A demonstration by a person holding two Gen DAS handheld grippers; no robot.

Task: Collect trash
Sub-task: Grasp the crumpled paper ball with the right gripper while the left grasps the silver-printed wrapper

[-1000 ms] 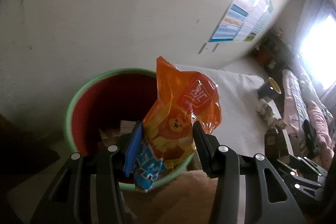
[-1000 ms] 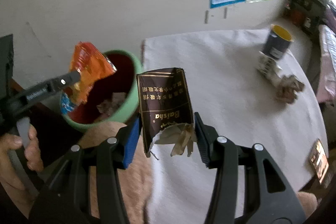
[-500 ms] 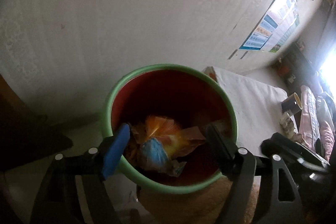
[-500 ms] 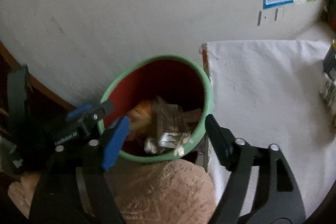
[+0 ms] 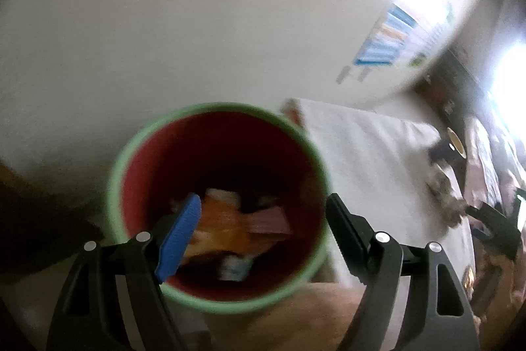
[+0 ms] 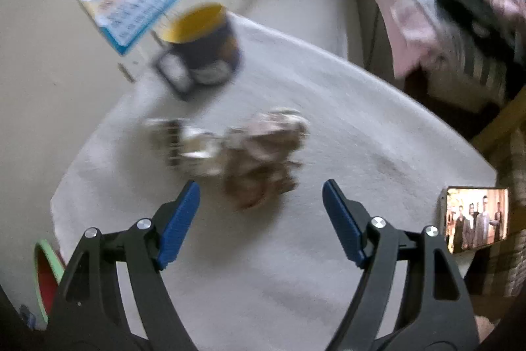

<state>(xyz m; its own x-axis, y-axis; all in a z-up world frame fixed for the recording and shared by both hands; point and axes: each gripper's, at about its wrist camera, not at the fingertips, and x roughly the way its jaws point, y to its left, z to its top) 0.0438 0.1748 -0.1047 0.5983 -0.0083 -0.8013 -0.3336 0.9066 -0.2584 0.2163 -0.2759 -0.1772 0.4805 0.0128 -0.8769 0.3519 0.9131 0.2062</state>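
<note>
Left tongs (image 5: 263, 219) gape empty above the bin (image 5: 131, 153), wrappers (image 5: 227, 226) below. Right tongs (image 6: 259, 203) gape empty; crumpled trash (image 6: 259, 160) just ahead on the surface (image 6: 361, 137).

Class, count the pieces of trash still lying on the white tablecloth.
2: a shiny crushed wrapper and a brown crumpled wad, side by side ahead of the right gripper's fingers. Motion blur may hide smaller bits.
</note>
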